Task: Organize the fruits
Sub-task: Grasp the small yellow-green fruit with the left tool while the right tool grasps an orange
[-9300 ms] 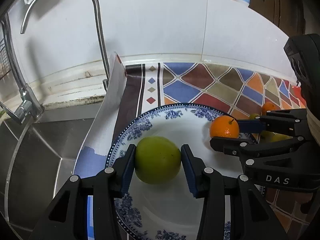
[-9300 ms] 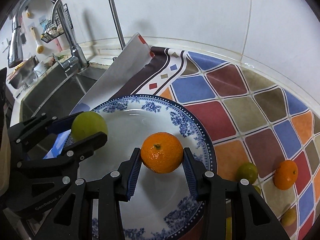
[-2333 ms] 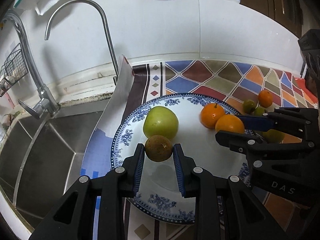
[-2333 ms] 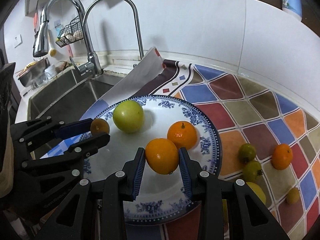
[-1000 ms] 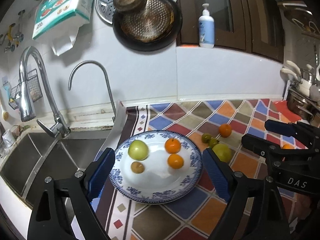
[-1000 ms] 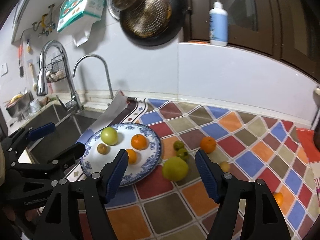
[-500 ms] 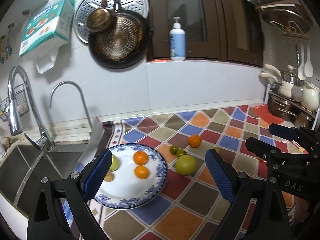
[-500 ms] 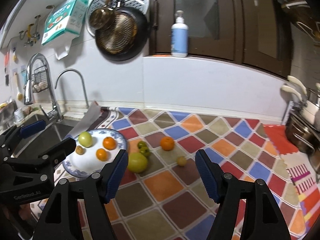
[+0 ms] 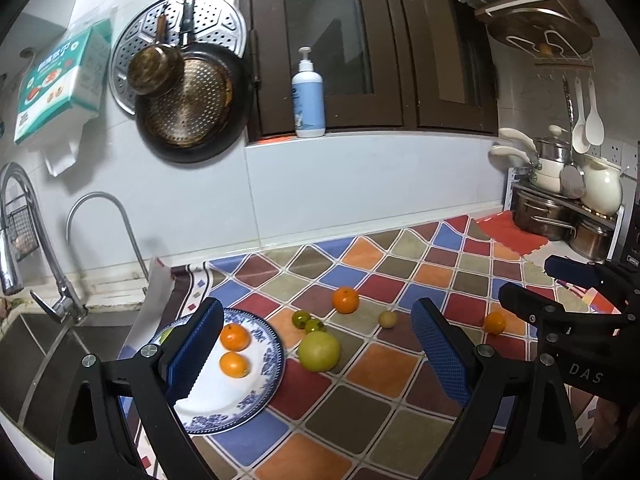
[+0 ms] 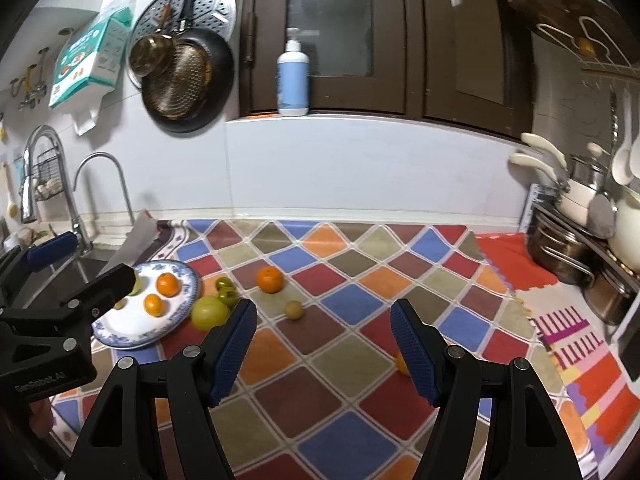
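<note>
While loaded, plate (image 9: 256, 396) with oranges (image 9: 235, 337)

Plate (image 9: 276, 364) right of sink (image 9: 36, 344) — loose fruits (image 9: 319, 351) right of plate.

White plate (image 9: 256, 396) being rimmed in blue floral pattern, two orange fruits (image 9: 235, 337) being shown on it, yellow-green fruit (image 9: 319, 351) being shown on mat (image 9: 384, 396) patterned in red, blue, orange and olive diamonds, finger pads (image 10: 235, 349) being shown blue.

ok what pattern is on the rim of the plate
Blue floral pattern with a dotted edge on the white plate; clearest in the left wrist view.
</note>
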`<action>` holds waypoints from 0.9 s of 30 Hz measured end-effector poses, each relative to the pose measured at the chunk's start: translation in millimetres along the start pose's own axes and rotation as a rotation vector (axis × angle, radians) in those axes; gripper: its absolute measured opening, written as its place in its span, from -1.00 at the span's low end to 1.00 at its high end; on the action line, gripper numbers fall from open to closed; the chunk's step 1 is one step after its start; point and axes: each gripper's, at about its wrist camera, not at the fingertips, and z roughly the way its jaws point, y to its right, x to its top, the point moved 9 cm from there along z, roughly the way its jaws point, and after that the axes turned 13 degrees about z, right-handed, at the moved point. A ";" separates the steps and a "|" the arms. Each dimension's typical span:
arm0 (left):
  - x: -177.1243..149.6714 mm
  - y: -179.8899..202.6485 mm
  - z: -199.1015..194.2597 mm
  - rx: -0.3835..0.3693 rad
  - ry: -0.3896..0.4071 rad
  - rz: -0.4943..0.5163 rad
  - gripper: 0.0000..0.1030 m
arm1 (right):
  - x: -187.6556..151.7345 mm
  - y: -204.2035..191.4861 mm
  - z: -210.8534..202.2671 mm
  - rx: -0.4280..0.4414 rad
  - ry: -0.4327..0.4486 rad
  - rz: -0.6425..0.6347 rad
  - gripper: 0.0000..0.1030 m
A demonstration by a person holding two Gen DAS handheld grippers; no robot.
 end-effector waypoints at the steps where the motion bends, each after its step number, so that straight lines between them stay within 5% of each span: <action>1: 0.9 3.1 2.4 -0.004 -0.003 0.006 0.86 | -0.3 3.6 -0.1 -0.005 0.000 0.005 0.35; 19: -10.0 59.9 64.4 -0.113 -0.100 0.138 0.86 | -24.7 75.1 33.2 -0.155 -0.090 0.117 0.35; 27: -19.0 75.0 101.6 -0.159 -0.153 0.166 0.64 | -40.4 90.1 63.9 -0.176 -0.160 0.147 0.35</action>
